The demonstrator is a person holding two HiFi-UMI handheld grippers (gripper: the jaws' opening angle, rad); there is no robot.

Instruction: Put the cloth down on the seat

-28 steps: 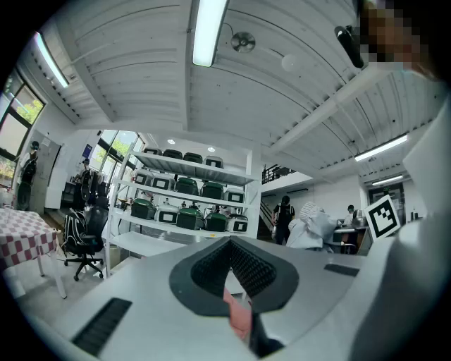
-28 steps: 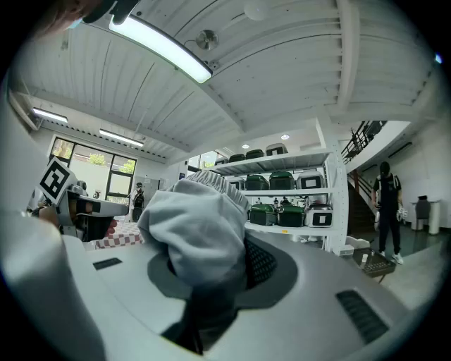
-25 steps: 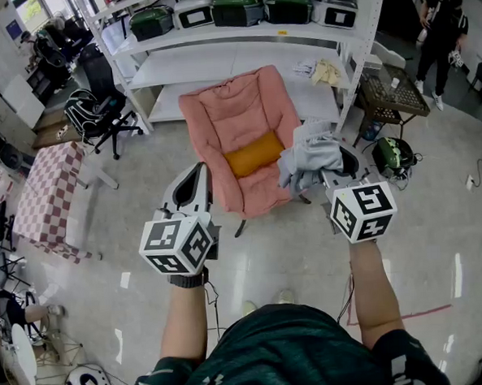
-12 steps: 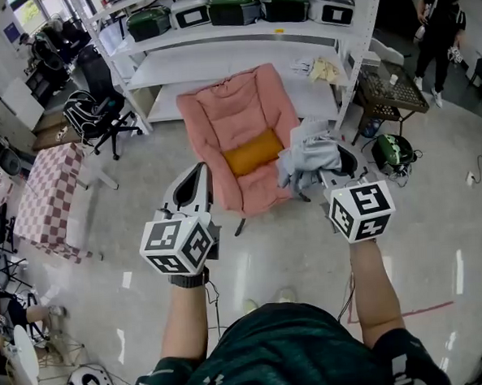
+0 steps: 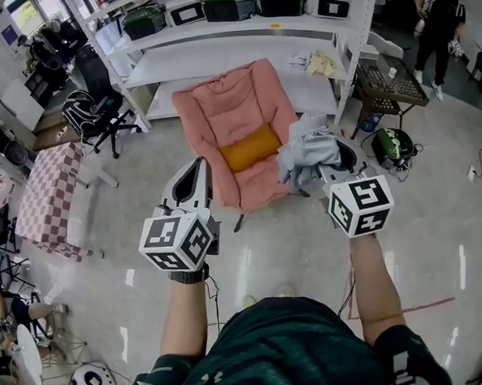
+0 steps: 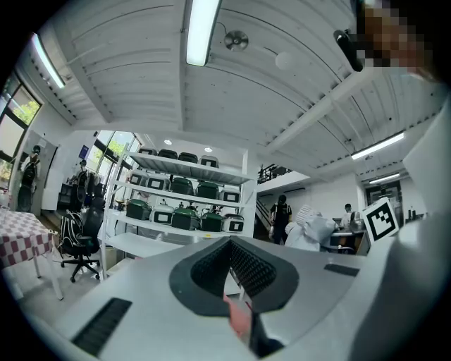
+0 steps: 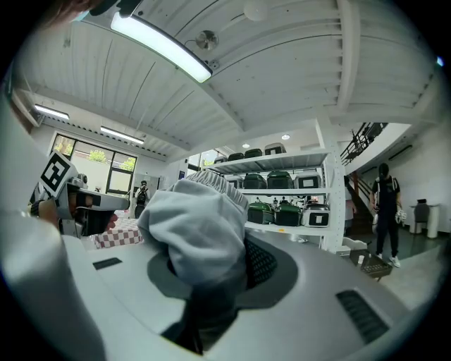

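Observation:
A pink padded chair (image 5: 235, 123) with an orange cushion (image 5: 252, 151) on its seat stands on the floor ahead of me. A bunched grey cloth (image 5: 310, 152) hangs at the chair's right edge, above the floor, with my right gripper (image 5: 326, 169) shut on it. In the right gripper view the cloth (image 7: 201, 236) bulges up out of the jaws of the right gripper (image 7: 211, 278) and hides their tips. My left gripper (image 5: 195, 179) is held in front of the chair's left front corner, shut and holding nothing; in its own view the left gripper (image 6: 239, 282) points at the shelves.
White shelving (image 5: 240, 45) with green-lidded cookers (image 5: 228, 1) stands behind the chair. A black office chair (image 5: 98, 115) and a checked table (image 5: 50, 195) are at the left. A mesh side table (image 5: 389, 81) and a green bag (image 5: 395, 148) are at the right; a person (image 5: 438, 25) stands far right.
The chair and shelves sit slightly lower and nearer in the head view. Both grippers and the cloth have edged a little toward the chair. The grip on the cloth is unchanged.

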